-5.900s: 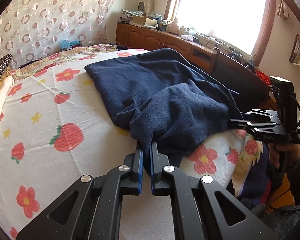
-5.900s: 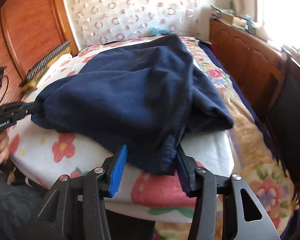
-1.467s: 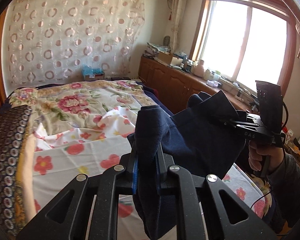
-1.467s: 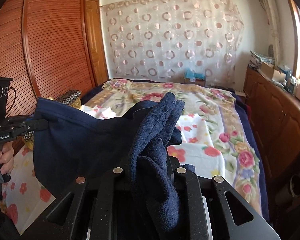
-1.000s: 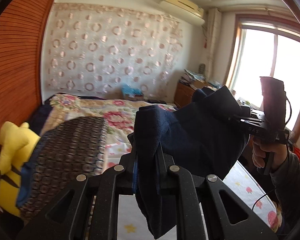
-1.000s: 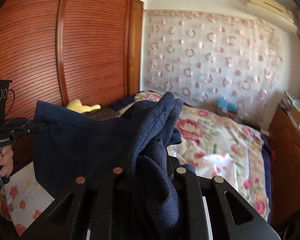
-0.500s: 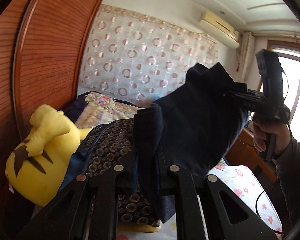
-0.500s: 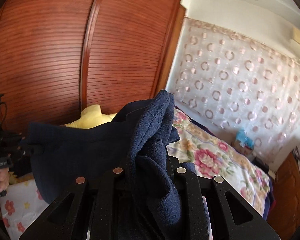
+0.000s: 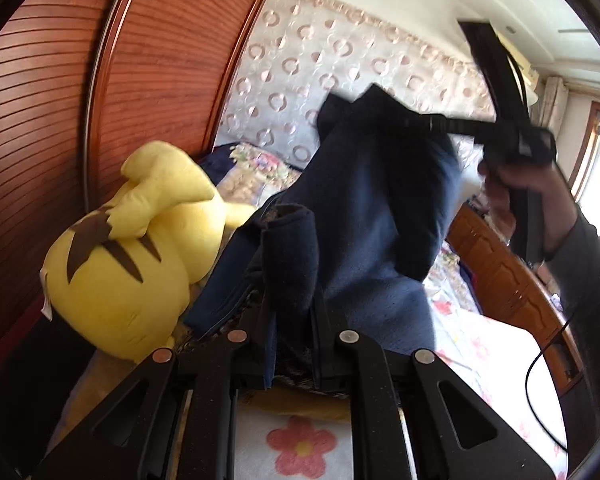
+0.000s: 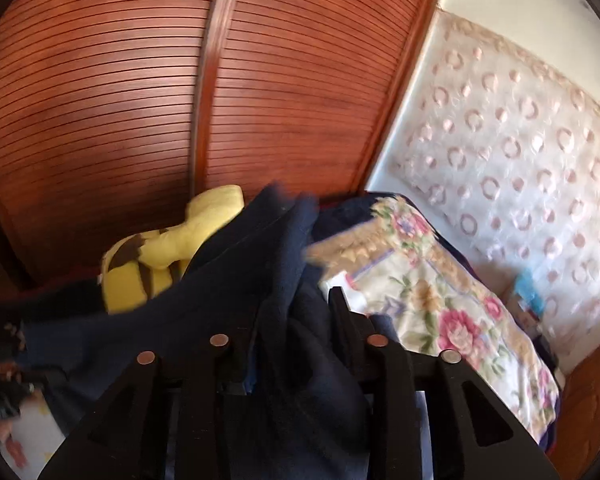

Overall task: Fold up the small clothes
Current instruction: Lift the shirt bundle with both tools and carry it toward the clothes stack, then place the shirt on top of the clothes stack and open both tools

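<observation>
A navy blue garment (image 9: 372, 216) hangs in the air between my two grippers, near the head of the bed. My left gripper (image 9: 292, 300) is shut on one bunched corner of it. My right gripper (image 10: 296, 320) is shut on another corner of the garment (image 10: 236, 300); in the left wrist view it (image 9: 432, 122) shows at the upper right, held high by a hand, with the cloth draping down from it. The left gripper's fingertips are mostly hidden by cloth.
A yellow plush toy (image 9: 136, 248) lies against the brown slatted headboard (image 9: 60, 120), on a dark patterned pillow. The bed has a flowered sheet (image 9: 300, 444) and a floral quilt (image 10: 440, 300). A wooden cabinet (image 9: 512, 280) runs along the right side under the window.
Both grippers lifted the garment off the bed and swung it left toward the headboard and plush toy. The right gripper has risen higher and the cloth now drapes lower near the pillow.
</observation>
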`<state>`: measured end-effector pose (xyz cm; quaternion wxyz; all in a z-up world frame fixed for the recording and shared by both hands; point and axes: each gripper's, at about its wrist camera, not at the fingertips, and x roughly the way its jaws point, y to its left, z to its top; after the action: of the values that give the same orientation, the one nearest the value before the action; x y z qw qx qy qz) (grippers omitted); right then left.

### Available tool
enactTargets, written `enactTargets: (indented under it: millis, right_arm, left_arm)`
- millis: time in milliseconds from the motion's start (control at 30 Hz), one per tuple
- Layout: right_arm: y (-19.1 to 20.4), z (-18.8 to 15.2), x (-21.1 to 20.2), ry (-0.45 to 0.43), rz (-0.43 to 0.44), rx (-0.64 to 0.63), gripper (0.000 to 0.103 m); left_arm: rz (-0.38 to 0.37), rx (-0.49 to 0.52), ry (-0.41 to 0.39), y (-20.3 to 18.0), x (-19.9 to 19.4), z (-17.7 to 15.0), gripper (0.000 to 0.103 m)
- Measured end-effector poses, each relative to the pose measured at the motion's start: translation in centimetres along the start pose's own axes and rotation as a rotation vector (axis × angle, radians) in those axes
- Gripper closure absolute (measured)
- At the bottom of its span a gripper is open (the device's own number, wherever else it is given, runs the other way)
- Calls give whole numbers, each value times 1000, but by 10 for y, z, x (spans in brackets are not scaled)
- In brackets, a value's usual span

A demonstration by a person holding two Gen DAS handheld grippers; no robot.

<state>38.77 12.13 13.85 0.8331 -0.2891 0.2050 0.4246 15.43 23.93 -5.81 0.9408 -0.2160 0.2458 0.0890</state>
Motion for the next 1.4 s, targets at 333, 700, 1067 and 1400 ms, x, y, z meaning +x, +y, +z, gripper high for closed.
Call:
enactTargets:
  millis: [333,700,1067,1400]
  right_arm:
    - [-8,-29,-4,-1,88,104,59]
    - [-19,-82,61,97,85,221,59]
    - [15,-139,-50,-71,-5,336,59]
    - [73,-200,-156,-114,-154,400,47]
  left_arm:
    - [41,10,26,6,-8,-10,89]
    - [88,160,-41,-12,-40,-1,21]
    - [84,274,-79,-56,-69,-7,20]
    - [-43,347,-29,-112,-84,-37,20]
